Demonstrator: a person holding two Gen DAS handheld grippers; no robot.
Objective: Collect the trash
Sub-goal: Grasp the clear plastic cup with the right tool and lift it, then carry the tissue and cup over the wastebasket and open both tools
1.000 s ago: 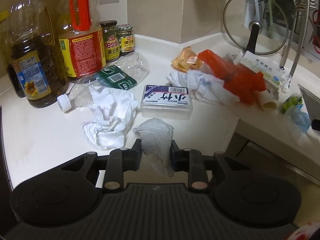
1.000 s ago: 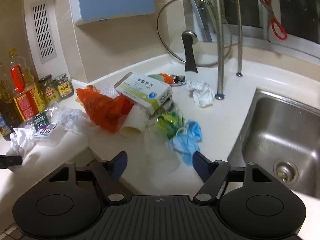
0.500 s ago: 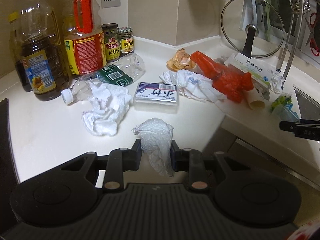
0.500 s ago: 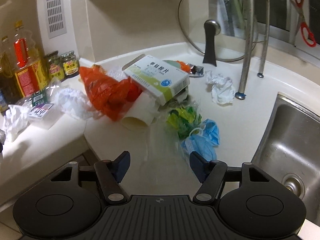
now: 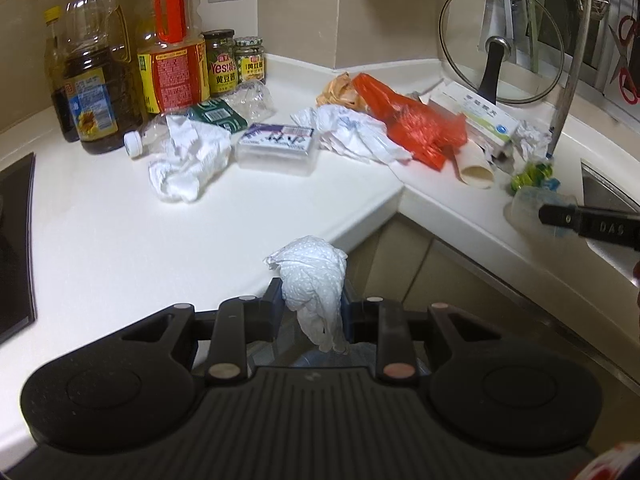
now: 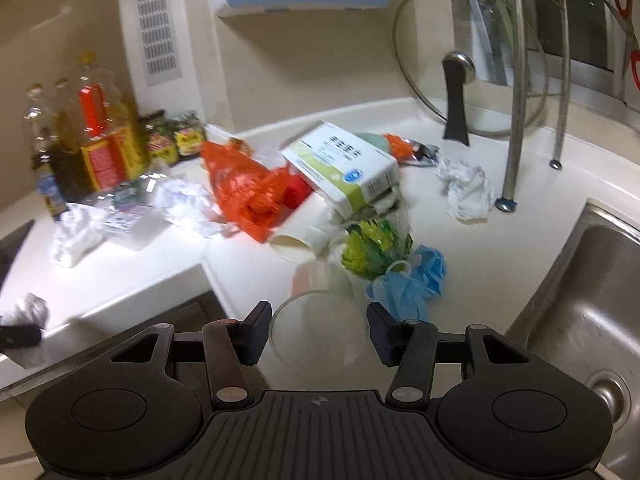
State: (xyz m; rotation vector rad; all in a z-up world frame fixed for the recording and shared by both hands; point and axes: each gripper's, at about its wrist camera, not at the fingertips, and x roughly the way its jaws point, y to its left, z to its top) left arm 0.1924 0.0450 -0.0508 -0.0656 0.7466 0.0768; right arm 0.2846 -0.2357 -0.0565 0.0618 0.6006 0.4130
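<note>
Left tongs (image 5: 311,305) clenched on crumpled white paper towel (image 5: 312,276): soft, weightless. Right tongs (image 6: 316,330) closing around clear thin plastic cup (image 6: 320,320) at counter (image 6: 248,268) edge, not yet pinching; flimsy, squeeze mid-wall gently.

1. Oil bottles (image 5: 96,92) stand at the back left of the countertop (image 5: 120,240), jars (image 5: 236,62) to their right against the wall.
2. A crumpled tissue (image 5: 188,160) lies before the bottles; a flat box (image 5: 278,146) lies to its right.
3. A plastic bag (image 5: 412,120) and a carton (image 5: 480,116) lie in the corner, before the upright pot lid (image 5: 500,40).
4. The sink (image 6: 580,300) is at the right, with a mask (image 6: 412,280) on the counter just beside it.
</note>
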